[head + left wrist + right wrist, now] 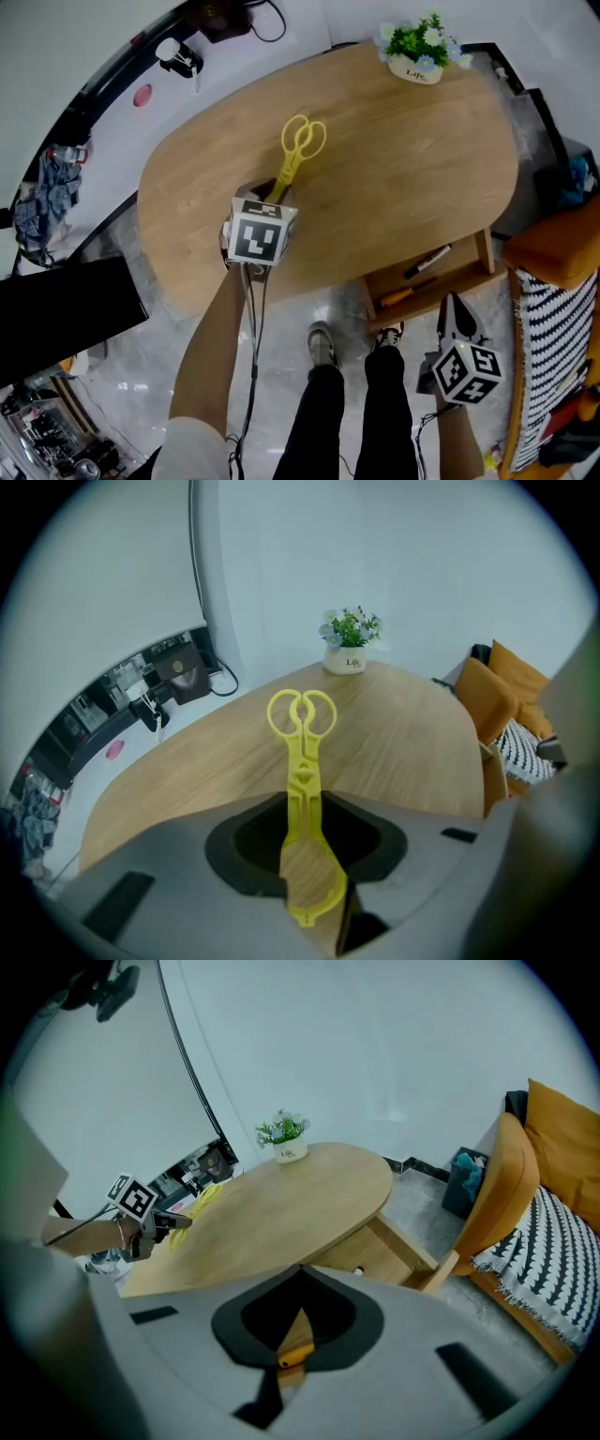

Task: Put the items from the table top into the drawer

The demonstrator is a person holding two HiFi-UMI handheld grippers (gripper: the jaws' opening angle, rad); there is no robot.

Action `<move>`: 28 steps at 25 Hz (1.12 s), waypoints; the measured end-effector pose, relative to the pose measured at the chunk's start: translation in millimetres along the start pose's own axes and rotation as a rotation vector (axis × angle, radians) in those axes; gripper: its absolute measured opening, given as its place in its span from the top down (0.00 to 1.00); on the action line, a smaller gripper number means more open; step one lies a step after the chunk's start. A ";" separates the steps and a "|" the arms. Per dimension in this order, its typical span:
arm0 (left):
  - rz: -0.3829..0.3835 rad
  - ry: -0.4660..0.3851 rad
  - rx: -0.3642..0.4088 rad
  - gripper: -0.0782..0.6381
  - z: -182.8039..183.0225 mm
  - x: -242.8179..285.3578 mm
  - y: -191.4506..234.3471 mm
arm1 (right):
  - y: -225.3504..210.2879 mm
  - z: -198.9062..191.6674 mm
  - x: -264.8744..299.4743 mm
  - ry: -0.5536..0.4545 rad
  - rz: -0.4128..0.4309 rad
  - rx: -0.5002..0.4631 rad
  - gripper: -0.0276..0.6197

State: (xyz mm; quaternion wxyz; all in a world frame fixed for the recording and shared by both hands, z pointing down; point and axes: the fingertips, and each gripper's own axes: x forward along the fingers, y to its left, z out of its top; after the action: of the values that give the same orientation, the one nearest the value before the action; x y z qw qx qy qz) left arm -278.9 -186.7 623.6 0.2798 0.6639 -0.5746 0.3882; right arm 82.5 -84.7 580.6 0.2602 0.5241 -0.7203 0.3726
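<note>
Left gripper clamps the yellow tongs by one end; right gripper has its jaws together, empty.

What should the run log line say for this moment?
left gripper: shut on yellow tongs over table | right gripper: shut, empty, near open drawer

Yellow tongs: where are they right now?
In the head view the yellow tongs are over the wooden table, left of its middle, ring handles pointing away from the person and the near end clamped in the left tool.
</note>
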 end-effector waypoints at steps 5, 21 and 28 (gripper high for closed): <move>-0.022 -0.033 0.001 0.74 5.2 -27.9 -29.9 | -5.6 -5.0 -22.5 -0.033 -0.017 0.024 0.97; -0.233 -0.016 0.168 0.74 -21.2 -65.3 -190.8 | -54.5 -27.9 -95.7 -0.163 -0.166 0.250 0.97; -0.330 0.027 0.298 0.74 -35.7 -64.3 -274.2 | -91.2 -48.3 -116.1 -0.178 -0.215 0.305 0.97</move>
State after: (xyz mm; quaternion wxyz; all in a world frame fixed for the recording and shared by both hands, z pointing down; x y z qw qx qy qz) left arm -19.5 -72.2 609.6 0.2459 0.7778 -0.3908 0.4265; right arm 204.9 3.8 544.2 0.1514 0.6621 -0.6156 0.3997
